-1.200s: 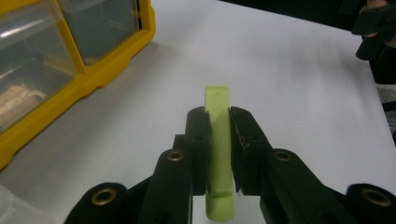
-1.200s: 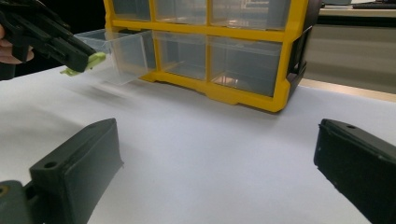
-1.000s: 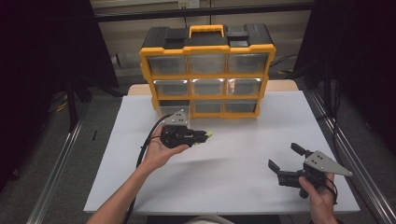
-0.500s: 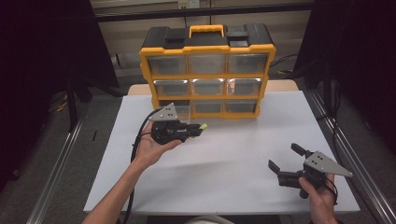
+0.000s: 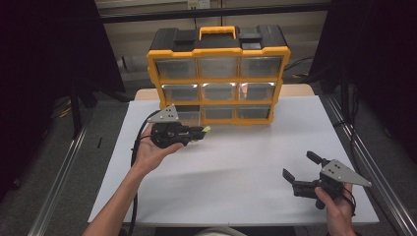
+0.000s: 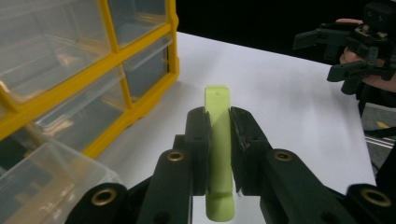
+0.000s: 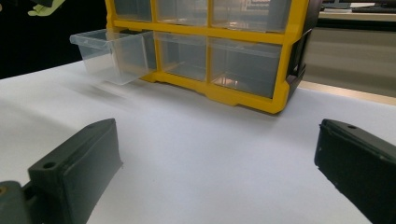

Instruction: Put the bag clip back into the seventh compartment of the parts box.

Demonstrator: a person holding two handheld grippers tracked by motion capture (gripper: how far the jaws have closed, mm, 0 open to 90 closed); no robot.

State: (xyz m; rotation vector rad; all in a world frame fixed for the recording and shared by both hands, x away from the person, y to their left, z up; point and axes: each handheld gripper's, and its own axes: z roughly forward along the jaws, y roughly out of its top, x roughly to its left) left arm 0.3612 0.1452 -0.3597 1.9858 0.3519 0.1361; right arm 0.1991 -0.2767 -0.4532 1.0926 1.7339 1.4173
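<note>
The left gripper (image 6: 218, 135) is held up above the white table (image 5: 236, 162), in front of the pulled-out clear drawer (image 7: 112, 53). Its two black jaws are pinching a small light green piece (image 6: 218, 154) from both sides. The piece is flat and narrow with a rounded tip, and a tiny hole sits near that tip. It sticks out past the jaws. No words can be read on it.

Behind stands a yellow and black drawer box (image 5: 219, 73) with clear drawers and a yellow handle on top.

At the right, the right gripper (image 5: 301, 169) hangs low over the table with its jaws spread wide, holding nothing.
</note>
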